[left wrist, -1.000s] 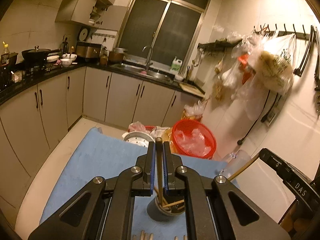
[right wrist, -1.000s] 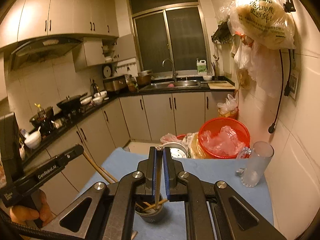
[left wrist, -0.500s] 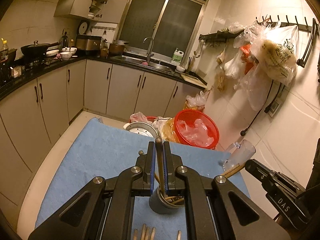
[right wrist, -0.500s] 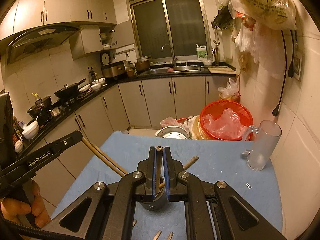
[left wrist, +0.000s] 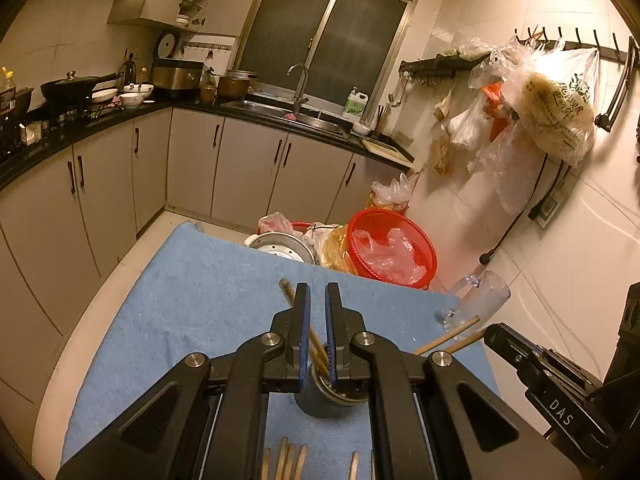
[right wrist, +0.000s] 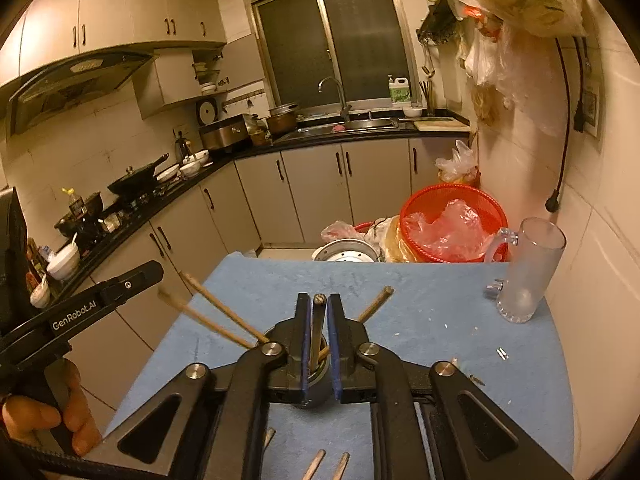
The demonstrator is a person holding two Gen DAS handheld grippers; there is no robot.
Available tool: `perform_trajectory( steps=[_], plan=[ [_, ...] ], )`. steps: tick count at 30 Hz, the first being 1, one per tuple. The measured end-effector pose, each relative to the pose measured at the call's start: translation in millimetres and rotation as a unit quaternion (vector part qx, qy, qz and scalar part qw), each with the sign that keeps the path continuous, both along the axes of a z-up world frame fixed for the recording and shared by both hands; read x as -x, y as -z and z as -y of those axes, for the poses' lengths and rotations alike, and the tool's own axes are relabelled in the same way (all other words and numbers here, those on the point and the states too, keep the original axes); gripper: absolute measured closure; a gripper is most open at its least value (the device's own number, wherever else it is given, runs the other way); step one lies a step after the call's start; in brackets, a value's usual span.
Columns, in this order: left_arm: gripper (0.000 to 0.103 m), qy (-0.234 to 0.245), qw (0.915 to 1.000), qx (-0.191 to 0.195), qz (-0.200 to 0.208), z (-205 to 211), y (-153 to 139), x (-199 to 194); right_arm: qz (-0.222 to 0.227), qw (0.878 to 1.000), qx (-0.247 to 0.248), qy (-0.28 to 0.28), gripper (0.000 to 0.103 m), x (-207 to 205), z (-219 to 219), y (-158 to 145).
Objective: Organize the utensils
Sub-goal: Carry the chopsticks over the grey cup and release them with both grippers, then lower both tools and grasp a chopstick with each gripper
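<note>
At far left of the right wrist view, a hand (right wrist: 48,420) wraps the left gripper's handle, its black arm angled up toward the table. The left gripper (left wrist: 316,300) tilts downward over the grey utensil cup (left wrist: 328,396) on the blue cloth (left wrist: 192,300), jaws narrowly parted with nothing clamped; a chopstick (left wrist: 298,312) leans behind them. The right gripper (right wrist: 319,304) likewise tilts down over the cup (right wrist: 316,388), jaws opening around an upright chopstick (right wrist: 318,328) standing between them. Loose chopsticks (left wrist: 284,460) lie nearer on the cloth. A glass mug (right wrist: 528,268) stands far right.
</note>
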State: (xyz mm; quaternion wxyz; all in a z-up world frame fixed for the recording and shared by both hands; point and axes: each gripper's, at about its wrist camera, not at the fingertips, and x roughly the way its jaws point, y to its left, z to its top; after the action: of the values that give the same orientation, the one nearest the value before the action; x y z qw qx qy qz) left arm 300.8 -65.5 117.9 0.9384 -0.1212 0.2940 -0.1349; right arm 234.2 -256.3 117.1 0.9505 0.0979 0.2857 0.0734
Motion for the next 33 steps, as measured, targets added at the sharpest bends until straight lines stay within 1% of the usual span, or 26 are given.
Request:
perform_trajectory(
  steps=[1, 3, 4, 5, 6, 7, 8, 9, 10, 11, 12, 13, 14, 16, 19, 20, 22, 26, 29, 32, 33],
  plan=[
    [0.094, -0.001, 1.0, 0.0, 0.001, -0.6, -0.9, 1.4, 0.002, 1.0, -0.003, 0.003, 0.083, 2.1, 1.4, -0.5],
    [0.083, -0.001, 1.0, 0.001, 0.007, -3.6, -4.3, 7.2, 0.005, 1.0, -0.009, 0.007, 0.077, 7.6, 4.7, -2.3],
    [0.072, -0.002, 0.9999, 0.002, 0.01, -5.1, -5.7, 10.2, 0.006, 1.0, -0.013, 0.008, 0.075, 11.2, 6.2, -2.9],
    [0.064, -0.004, 0.9999, 0.002, 0.014, -7.6, -7.4, 14.6, 0.008, 1.0, -0.016, 0.01, 0.074, 15.8, 8.8, -3.5],
    [0.062, -0.005, 0.9998, 0.002, 0.019, -9.8, -9.0, 19.5, 0.008, 1.0, -0.019, 0.011, 0.071, 20.0, 10.0, -4.1],
    [0.057, -0.006, 0.9997, 0.001, 0.024, -12.4, -10.0, 25.4, 0.008, 1.0, -0.025, 0.012, 0.065, 25.9, 12.6, -4.2],
    [0.051, -0.005, 0.9997, -0.002, 0.025, -15.1, -10.0, 31.1, 0.009, 0.999, -0.032, 0.011, 0.061, 32.3, 15.4, -3.9],
    [0.047, -0.004, 0.9997, -0.005, 0.023, -18.5, -8.6, 37.5, 0.009, 0.999, -0.038, 0.013, 0.052, 39.4, 18.5, -3.1],
    [0.04, -0.003, 0.9998, -0.008, 0.017, -22.2, -5.9, 43.6, 0.011, 0.999, -0.044, 0.015, 0.039, 47.5, 21.7, -1.3],
    [0.035, -0.001, 0.9999, -0.011, 0.01, -24.9, -2.6, 48.8, 0.012, 0.999, -0.049, 0.016, 0.032, 54.2, 23.3, 0.3],
    [0.033, 0.003, 0.9999, -0.013, -0.001, -28.4, 2.3, 53.9, 0.013, 0.998, -0.054, 0.02, 0.02, 65.0, 26.8, 5.0],
    [0.03, 0.006, 0.9998, -0.015, -0.011, -31.1, 7.3, 57.7, 0.013, 0.998, -0.057, 0.022, 0.016, 71.2, 28.7, 8.7],
    [0.028, 0.008, 0.9995, -0.018, -0.025, -33.6, 13.7, 61.5, 0.012, 0.998, -0.062, 0.025, 0.015, 79.8, 30.6, 15.8],
    [0.028, 0.009, 0.9978, -0.026, -0.061, -38.0, 31.6, 70.6, -0.005, 0.997, -0.069, 0.028, 0.015, 88.6, 32.6, 29.9],
    [0.028, 0.009, 0.9937, -0.018, -0.111, -45.0, 57.3, 80.8, -0.053, 0.993, -0.1, 0.024, 0.015, 97.4, 35.0, 62.4],
    [0.028, 0.009, 0.9926, -0.015, -0.12, -46.7, 64.7, 85.0, -0.066, 0.992, -0.108, 0.024, 0.015, 99.6, 36.2, 71.9],
    [0.028, 0.006, 0.9914, -0.016, -0.129, -48.9, 78.8, 95.5, -0.088, 0.989, -0.115, 0.025, 0.015, 104.0, 37.8, 90.2],
    [0.028, -0.006, 0.9883, -0.038, -0.147, -52.6, 100.8, 104.4, -0.125, 0.984, -0.126, 0.029, 0.015, 110.1, 42.1, 116.3],
    [0.028, -0.008, 0.985, -0.044, -0.167, -54.5, 112.3, 99.5, -0.143, 0.981, -0.13, 0.025, 0.015, 108.6, 42.4, 122.9],
    [0.028, -0.006, 0.9825, -0.05, -0.179, -50.3, 119.3, 91.0, -0.148, 0.98, -0.129, 0.017, 0.021, 105.1, 41.3, 123.1],
    [0.028, -0.002, 0.9812, -0.053, -0.186, -48.2, 122.5, 87.1, -0.15, 0.98, -0.127, 0.015, 0.025, 103.7, 39.7, 123.1]
  ],
)
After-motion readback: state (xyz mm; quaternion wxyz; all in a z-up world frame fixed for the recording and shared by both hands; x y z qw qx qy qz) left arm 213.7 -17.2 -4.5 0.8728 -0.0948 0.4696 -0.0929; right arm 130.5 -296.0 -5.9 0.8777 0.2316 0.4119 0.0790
